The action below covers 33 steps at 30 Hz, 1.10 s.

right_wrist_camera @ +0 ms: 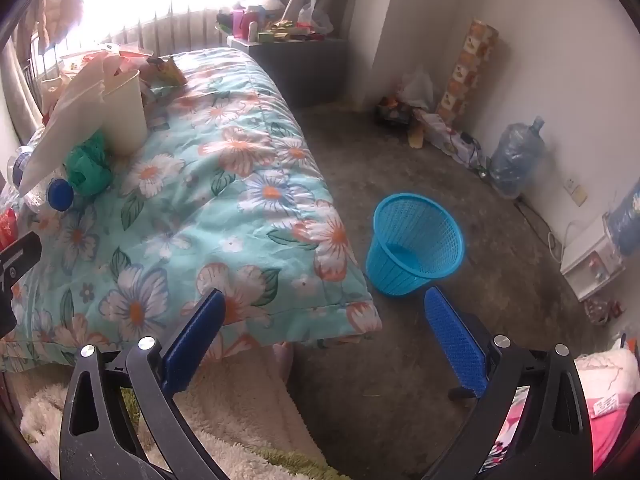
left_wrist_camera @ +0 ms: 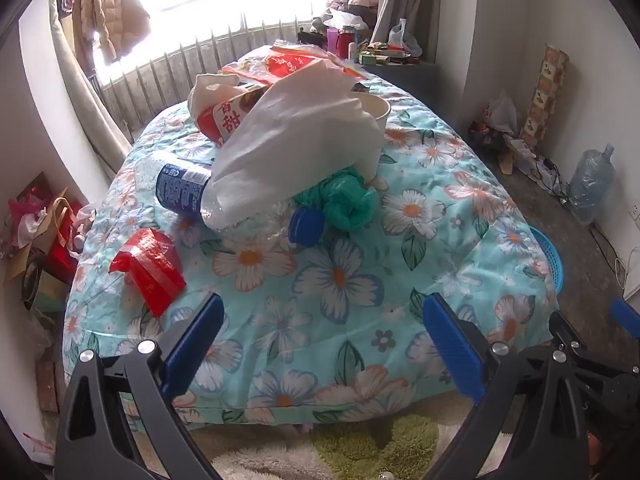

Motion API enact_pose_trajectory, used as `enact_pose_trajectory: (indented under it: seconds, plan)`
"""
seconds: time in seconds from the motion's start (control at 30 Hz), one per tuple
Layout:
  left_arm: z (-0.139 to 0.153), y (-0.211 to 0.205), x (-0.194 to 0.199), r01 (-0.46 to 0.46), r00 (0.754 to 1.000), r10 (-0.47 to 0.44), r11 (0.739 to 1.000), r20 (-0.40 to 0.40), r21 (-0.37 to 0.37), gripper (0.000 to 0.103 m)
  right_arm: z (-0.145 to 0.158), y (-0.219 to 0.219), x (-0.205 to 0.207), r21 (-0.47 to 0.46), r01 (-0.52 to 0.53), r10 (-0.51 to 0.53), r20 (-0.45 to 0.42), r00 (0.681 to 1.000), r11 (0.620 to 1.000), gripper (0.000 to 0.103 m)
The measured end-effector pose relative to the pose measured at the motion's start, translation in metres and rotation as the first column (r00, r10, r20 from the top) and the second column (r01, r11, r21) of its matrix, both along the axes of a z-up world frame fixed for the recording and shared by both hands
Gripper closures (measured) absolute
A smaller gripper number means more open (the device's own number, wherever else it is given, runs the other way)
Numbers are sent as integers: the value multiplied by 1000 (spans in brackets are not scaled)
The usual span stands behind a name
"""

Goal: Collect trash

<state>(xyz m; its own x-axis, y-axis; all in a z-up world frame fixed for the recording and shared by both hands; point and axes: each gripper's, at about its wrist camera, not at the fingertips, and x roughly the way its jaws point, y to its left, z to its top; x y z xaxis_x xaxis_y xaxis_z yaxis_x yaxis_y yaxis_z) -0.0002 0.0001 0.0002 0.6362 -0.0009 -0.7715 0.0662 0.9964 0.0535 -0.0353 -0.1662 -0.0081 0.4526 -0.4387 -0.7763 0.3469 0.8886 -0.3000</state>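
Trash lies on a bed with a floral quilt (left_wrist_camera: pixel 340 280): a red wrapper (left_wrist_camera: pixel 150 268), a plastic bottle with a blue label (left_wrist_camera: pixel 182 192) and blue cap (left_wrist_camera: pixel 306 224), a green plastic bag (left_wrist_camera: pixel 348 200), a white tissue (left_wrist_camera: pixel 296 140), a cream paper cup (left_wrist_camera: pixel 378 120) and red-and-white snack bags (left_wrist_camera: pixel 224 120). My left gripper (left_wrist_camera: pixel 320 344) is open and empty above the near end of the quilt. My right gripper (right_wrist_camera: pixel 320 340) is open and empty over the bed's corner. A blue mesh waste basket (right_wrist_camera: pixel 414 244) stands on the floor right of the bed.
A grey cabinet (right_wrist_camera: pixel 296 68) with bottles and boxes stands past the bed. A water jug (right_wrist_camera: pixel 516 156), bags and cables line the right wall. Bags and clutter (left_wrist_camera: pixel 40 240) sit left of the bed. A shaggy rug (right_wrist_camera: pixel 240 420) lies below the grippers.
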Motion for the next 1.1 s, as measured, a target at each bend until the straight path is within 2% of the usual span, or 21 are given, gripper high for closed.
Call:
enact_pose_trajectory:
  seconds: [0.47,0.53,1.1]
  plan:
    - [6,2,2,-5,1000,5,1000,3,3,6,-1,-2,0,-1,3,-3,10,1000,1000,8]
    - [4,2,2,-6,1000,6,1000,4,3,6,7,-2,0,-3,4,-4,9,1000,1000,8]
    - [0,5,2,-19,1000,19,1000,4,8,6,6,-2,1,-2,3,-3,13,1000,1000,8]
